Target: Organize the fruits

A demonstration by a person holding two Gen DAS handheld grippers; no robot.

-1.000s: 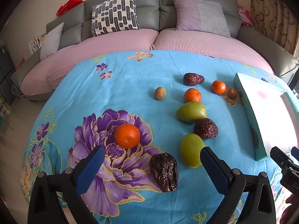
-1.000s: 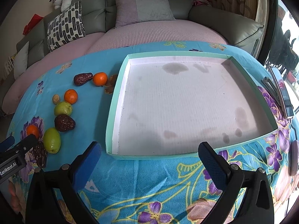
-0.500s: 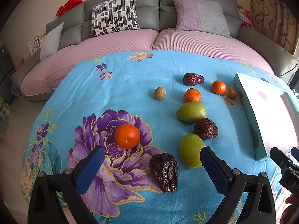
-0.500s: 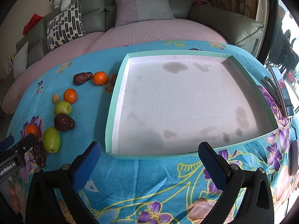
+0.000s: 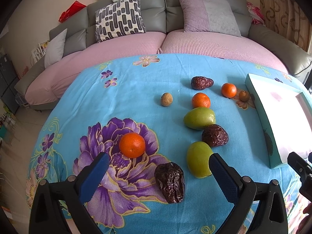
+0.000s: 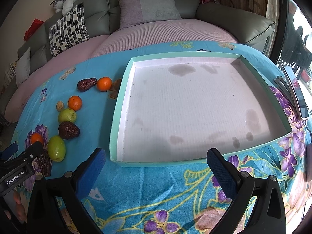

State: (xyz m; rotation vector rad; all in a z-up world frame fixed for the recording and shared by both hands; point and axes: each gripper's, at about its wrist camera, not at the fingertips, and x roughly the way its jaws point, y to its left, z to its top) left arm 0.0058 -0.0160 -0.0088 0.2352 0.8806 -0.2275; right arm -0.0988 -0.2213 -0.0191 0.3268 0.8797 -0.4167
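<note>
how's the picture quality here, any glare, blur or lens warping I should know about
Left wrist view: sharp, soft even light, faint shadows beside the fruits like the near orange; fisheye bends the sofa, corners black. Right wrist view: same warping, tray rim bowed; window at right blown out; tray floor stained, no glare.

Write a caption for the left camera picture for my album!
Open left gripper hovers over dates, oranges and green fruits scattered on a flowered blue cloth.
</note>
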